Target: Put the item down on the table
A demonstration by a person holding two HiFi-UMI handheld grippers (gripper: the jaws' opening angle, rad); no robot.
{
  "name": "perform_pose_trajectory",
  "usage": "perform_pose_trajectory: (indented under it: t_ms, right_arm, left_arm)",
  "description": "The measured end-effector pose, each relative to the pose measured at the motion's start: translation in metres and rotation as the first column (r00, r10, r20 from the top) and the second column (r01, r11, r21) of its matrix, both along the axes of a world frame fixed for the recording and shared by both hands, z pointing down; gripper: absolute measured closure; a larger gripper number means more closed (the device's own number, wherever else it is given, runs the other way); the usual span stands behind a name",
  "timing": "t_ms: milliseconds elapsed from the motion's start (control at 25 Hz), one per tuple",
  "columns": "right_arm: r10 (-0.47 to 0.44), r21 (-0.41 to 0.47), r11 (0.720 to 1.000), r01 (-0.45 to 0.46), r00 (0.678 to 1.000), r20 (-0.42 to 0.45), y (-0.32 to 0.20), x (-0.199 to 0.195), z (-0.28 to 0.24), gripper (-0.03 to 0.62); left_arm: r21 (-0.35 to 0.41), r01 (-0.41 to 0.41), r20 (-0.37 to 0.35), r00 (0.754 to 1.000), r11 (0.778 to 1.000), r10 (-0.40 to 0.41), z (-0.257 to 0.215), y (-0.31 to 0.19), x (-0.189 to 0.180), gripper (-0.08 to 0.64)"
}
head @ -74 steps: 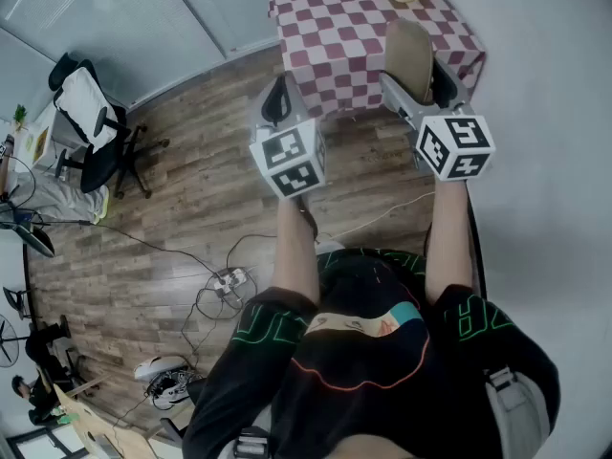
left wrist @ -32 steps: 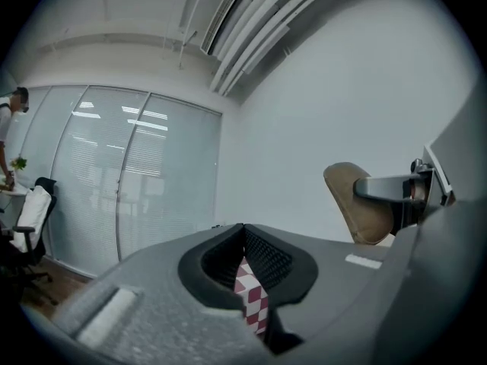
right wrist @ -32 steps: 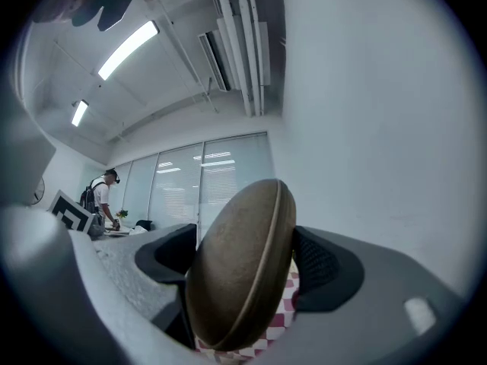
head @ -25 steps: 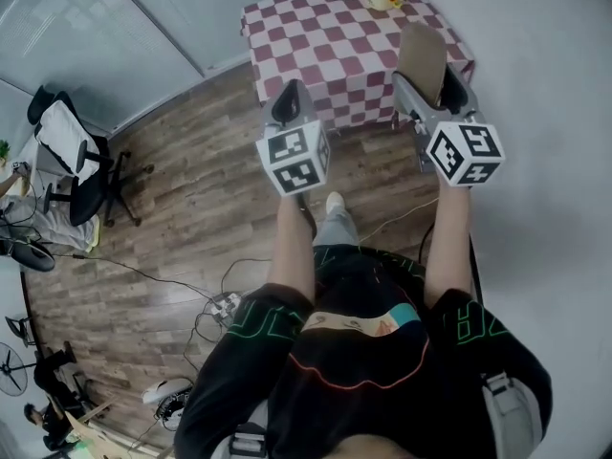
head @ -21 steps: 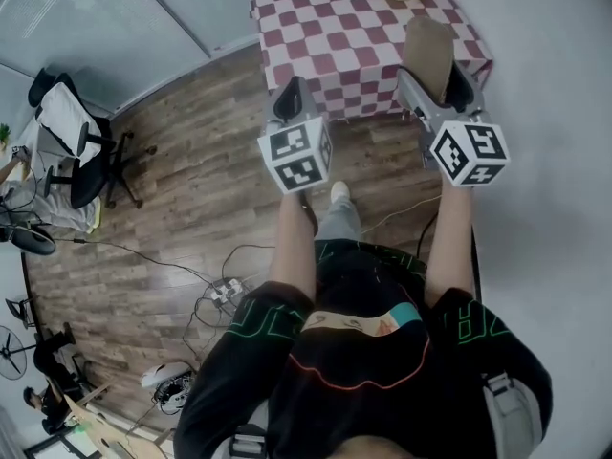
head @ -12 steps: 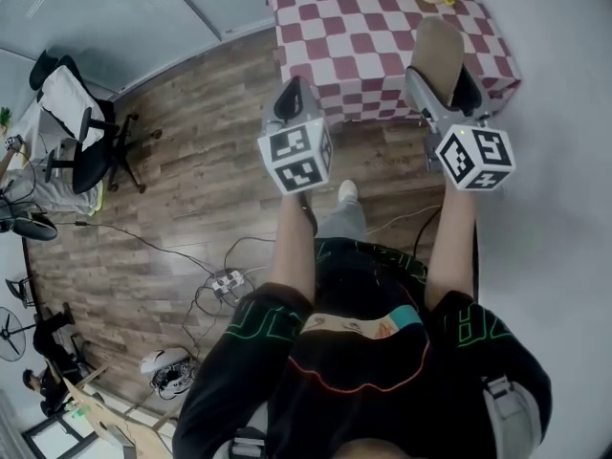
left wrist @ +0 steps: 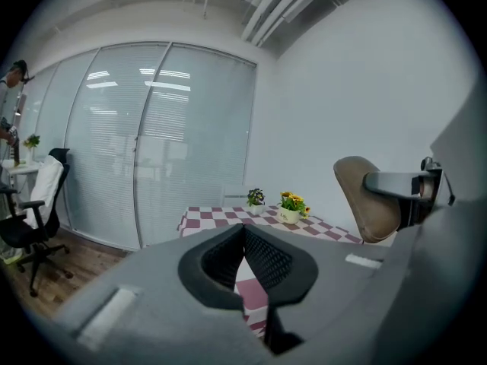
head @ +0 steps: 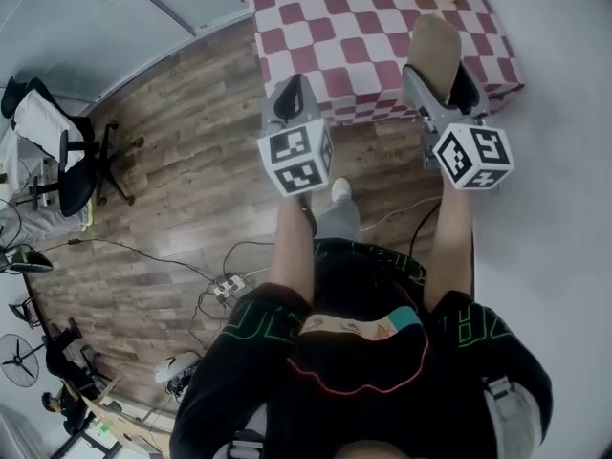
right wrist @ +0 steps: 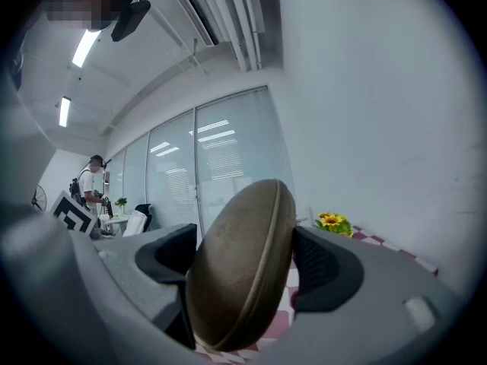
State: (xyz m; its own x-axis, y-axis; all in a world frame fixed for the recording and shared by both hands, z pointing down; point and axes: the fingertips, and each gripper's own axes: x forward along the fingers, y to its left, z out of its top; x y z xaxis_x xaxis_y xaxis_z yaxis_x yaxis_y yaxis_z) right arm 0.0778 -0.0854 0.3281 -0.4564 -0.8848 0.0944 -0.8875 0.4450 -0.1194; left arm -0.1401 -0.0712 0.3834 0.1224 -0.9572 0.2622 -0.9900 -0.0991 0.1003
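Case point(right wrist: 242, 268) in play: one smooth brown oval with a seam round its rim, clamped upright between the black textured pads of your right gripper point(head: 440, 79), in front of the near right part of the one red-and-white checked table point(head: 335, 27). Left gripper point(left wrist: 244, 238): jaws pressed together, empty. Two flower pots point(left wrist: 289, 207) stand at the far edge. Your forearms reach forward, side by side.

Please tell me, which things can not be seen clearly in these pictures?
Near end of the brown case: head view, hidden by the right gripper.
Far edge of the table: head view, cut off by the picture's top edge.
Print on the flower pot: left gripper view, too small to read.
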Motion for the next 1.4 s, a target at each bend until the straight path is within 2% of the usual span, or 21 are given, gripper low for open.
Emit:
perform_pose_trajectory:
  t_ms: [160, 320, 600, 840, 1080, 1400]
  right_arm:
    - [0.027, -0.029, 0.999, -0.028, 0.999, -0.028, -0.023, 0.0, 0.015, 0.19]
    - [0.014, -0.045, 0.999, -0.016, 0.998, -0.055, -0.054, -0.005, 0.019, 0.19]
    - [0.0, -0.061, 0.998, -0.006, 0.996, -0.093, -0.085, -0.025, 0.019, 0.19]
    - [0.014, -0.04, 0.999, -0.021, 0.988, -0.154, -0.098, -0.023, 0.013, 0.193]
    - [0.036, 0.007, 0.999, -0.036, 0.987, -0.159, -0.107, -0.017, -0.012, 0.193]
    - [0.063, 0.074, 0.996, -0.053, 0.989, -0.136, -0.139, -0.01, -0.035, 0.193]
  left_arm:
    - [-0.017, -0.028, -0.028, 0.999, 0.999, 0.027, 0.019, -0.025, 0.005, 0.551]
    - [-0.026, -0.032, -0.074, 0.997, 0.999, 0.03, 0.024, -0.054, 0.007, 0.551]
    - [-0.033, -0.01, -0.122, 0.992, 0.999, 0.005, 0.03, -0.084, -0.013, 0.551]
    - [-0.015, -0.035, -0.162, 0.986, 0.999, 0.032, 0.027, -0.103, -0.005, 0.551]
    - [0.02, -0.047, -0.182, 0.982, 0.999, 0.05, 0.008, -0.118, -0.001, 0.551]
    - [0.079, -0.02, -0.152, 0.988, 0.997, 0.032, -0.022, -0.145, -0.007, 0.551]
